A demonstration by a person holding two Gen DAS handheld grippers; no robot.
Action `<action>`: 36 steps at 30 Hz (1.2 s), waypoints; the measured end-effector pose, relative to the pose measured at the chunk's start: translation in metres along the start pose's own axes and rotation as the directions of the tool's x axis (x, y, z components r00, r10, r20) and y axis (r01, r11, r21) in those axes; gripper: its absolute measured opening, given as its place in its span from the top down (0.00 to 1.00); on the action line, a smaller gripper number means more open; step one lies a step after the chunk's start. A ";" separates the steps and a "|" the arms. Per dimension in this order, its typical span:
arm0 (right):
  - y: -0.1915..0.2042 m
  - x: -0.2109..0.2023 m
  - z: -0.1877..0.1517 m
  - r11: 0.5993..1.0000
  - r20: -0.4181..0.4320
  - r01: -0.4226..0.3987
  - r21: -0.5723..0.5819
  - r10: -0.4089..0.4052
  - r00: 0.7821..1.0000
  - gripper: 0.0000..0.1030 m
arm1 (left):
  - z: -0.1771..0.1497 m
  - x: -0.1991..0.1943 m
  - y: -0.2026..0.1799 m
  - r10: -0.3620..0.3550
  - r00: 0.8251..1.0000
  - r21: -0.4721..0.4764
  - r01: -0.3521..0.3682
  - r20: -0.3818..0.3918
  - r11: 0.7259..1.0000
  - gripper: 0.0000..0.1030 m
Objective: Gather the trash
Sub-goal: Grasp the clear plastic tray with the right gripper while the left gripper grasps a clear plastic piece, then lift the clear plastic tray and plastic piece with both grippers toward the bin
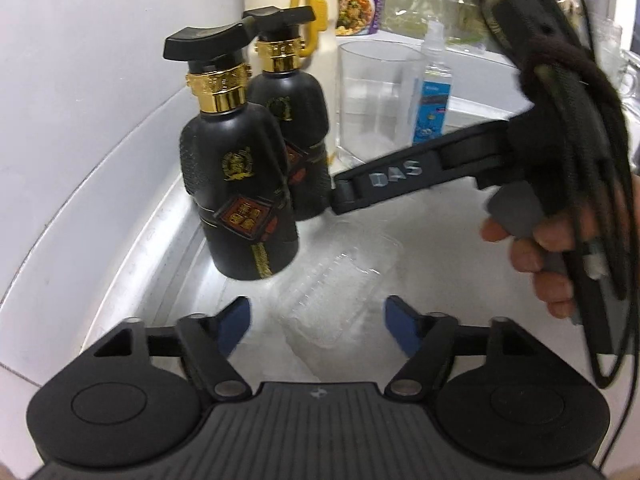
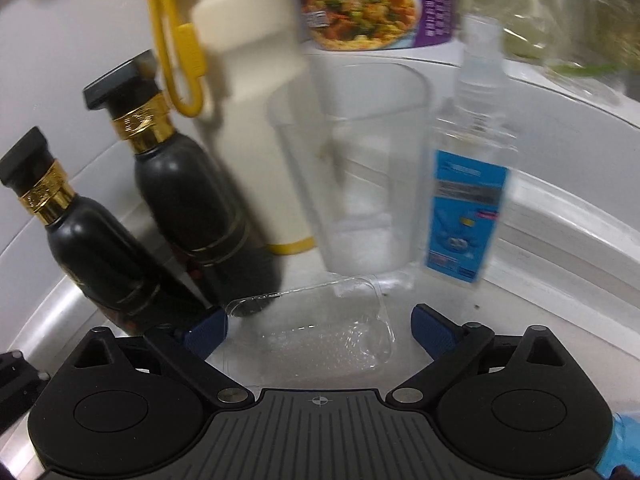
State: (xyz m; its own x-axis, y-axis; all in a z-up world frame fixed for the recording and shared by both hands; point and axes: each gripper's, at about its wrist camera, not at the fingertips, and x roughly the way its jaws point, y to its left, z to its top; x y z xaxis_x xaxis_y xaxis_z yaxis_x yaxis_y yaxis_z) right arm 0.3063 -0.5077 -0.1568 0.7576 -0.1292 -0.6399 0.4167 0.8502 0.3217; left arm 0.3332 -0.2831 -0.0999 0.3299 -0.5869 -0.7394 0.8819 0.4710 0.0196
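A clear plastic clamshell tray (image 1: 332,300) lies flat on the white counter; it also shows in the right wrist view (image 2: 320,332). My left gripper (image 1: 318,320) is open, its blue pads on either side of the tray's near end. My right gripper (image 2: 320,330) is open too, its pads straddling the tray. In the left wrist view the right gripper's body (image 1: 420,178) reaches in from the right, held by a hand (image 1: 536,256), its tip beside the black bottles.
Two black bottles with gold collars (image 1: 240,184) (image 2: 192,200) stand at the left. Behind are a cream bottle with a yellow loop (image 2: 248,120), a clear cup (image 2: 352,168), a small spray bottle with a blue label (image 2: 464,184), and a noodle cup (image 2: 368,4).
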 end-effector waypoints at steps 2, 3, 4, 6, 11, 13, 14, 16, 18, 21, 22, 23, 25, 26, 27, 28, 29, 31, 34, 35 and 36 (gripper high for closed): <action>-0.004 -0.002 -0.003 1.000 0.012 -0.008 -0.001 0.008 1.000 0.08 | 0.003 0.007 -0.003 -0.008 1.000 -0.009 0.008 -0.002 1.000 0.29; -0.005 -0.002 -0.004 1.000 0.015 -0.009 -0.006 0.010 1.000 0.11 | 0.005 0.014 0.001 -0.014 1.000 -0.010 0.014 -0.004 1.000 0.33; -0.005 -0.003 -0.005 1.000 0.018 -0.006 -0.017 0.007 1.000 0.16 | 0.007 0.016 0.000 -0.015 1.000 -0.006 0.015 -0.011 1.000 0.36; -0.007 -0.008 -0.006 0.999 0.017 -0.018 -0.030 0.018 1.000 0.23 | 0.010 0.020 -0.002 -0.005 1.000 0.018 0.005 -0.030 1.000 0.43; -0.015 -0.023 -0.003 0.999 0.008 -0.019 -0.030 0.019 1.000 0.24 | 0.017 0.017 -0.009 0.021 0.999 0.055 -0.019 -0.038 0.998 0.55; -0.018 -0.030 -0.002 0.999 0.010 -0.022 -0.026 0.022 1.000 0.24 | 0.017 0.013 -0.011 0.030 0.999 0.050 -0.028 -0.044 0.998 0.56; -0.018 -0.033 -0.002 0.999 0.013 -0.024 -0.027 0.024 1.000 0.24 | 0.018 0.011 -0.012 0.033 0.998 0.046 -0.031 -0.045 0.998 0.57; -0.020 -0.042 -0.002 0.999 0.020 -0.029 -0.035 0.030 0.999 0.24 | 0.018 0.004 -0.016 0.031 0.999 0.038 -0.029 -0.042 0.999 0.58; -0.021 -0.052 -0.003 0.999 0.024 -0.036 -0.038 0.037 0.999 0.24 | 0.019 -0.002 -0.019 0.030 0.999 0.021 -0.029 -0.040 0.999 0.58; -0.025 -0.070 -0.006 0.998 0.025 -0.053 -0.037 0.054 0.998 0.24 | 0.019 -0.012 -0.025 0.034 0.999 -0.003 -0.034 -0.036 0.999 0.58; -0.025 -0.078 -0.008 0.997 0.027 -0.059 -0.040 0.060 0.998 0.24 | 0.017 -0.016 -0.029 0.035 0.999 -0.010 -0.035 -0.034 0.999 0.58; -0.025 -0.085 -0.010 0.997 0.031 -0.066 -0.045 0.067 0.997 0.24 | 0.015 -0.019 -0.033 0.036 0.999 -0.016 -0.036 -0.033 0.999 0.58; -0.026 -0.100 -0.014 0.995 0.034 -0.079 -0.058 0.081 0.996 0.24 | 0.010 -0.023 -0.041 0.040 0.999 -0.026 -0.041 -0.032 0.999 0.58; -0.025 -0.107 -0.017 0.994 0.036 -0.083 -0.065 0.085 0.996 0.24 | 0.008 -0.026 -0.044 0.041 0.999 -0.036 -0.043 -0.031 0.998 0.58; -0.024 -0.114 -0.020 0.994 0.036 -0.086 -0.073 0.089 0.995 0.24 | 0.006 -0.029 -0.047 0.041 0.999 -0.047 -0.042 -0.030 0.998 0.58; -0.023 -0.118 -0.024 0.993 0.035 -0.089 -0.079 0.092 0.995 0.24 | 0.004 -0.033 -0.049 0.039 0.999 -0.057 -0.041 -0.029 0.998 0.58; -0.023 -0.124 -0.027 0.992 0.034 -0.092 -0.082 0.095 0.995 0.24 | 0.001 -0.036 -0.053 0.039 0.999 -0.065 -0.040 -0.027 0.997 0.59; -0.023 -0.136 -0.036 0.992 0.031 -0.094 -0.081 0.097 0.995 0.24 | -0.001 -0.041 -0.057 0.039 0.999 -0.078 -0.041 -0.022 0.996 0.59; -0.017 -0.142 -0.048 0.991 0.027 -0.100 -0.088 0.103 0.994 0.24 | -0.010 -0.055 -0.059 0.040 0.999 -0.116 -0.043 -0.023 0.992 0.59; -0.017 -0.147 -0.052 0.991 0.026 -0.100 -0.092 0.103 0.994 0.24 | -0.014 -0.059 -0.061 0.040 0.999 -0.129 -0.042 -0.020 0.991 0.59; -0.017 -0.152 -0.057 0.990 0.024 -0.099 -0.097 0.102 0.995 0.24 | -0.017 -0.064 -0.063 0.041 0.999 -0.141 -0.043 -0.018 0.989 0.59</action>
State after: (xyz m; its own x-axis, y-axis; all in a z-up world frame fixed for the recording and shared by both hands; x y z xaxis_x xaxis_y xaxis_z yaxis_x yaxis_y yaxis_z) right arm 0.1554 -0.4732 -0.1048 0.8080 -0.0543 -0.5866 0.2887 0.9045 0.3139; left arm 0.2509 -0.2643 -0.0655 0.3597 -0.5554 -0.7498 0.8107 0.5839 -0.0436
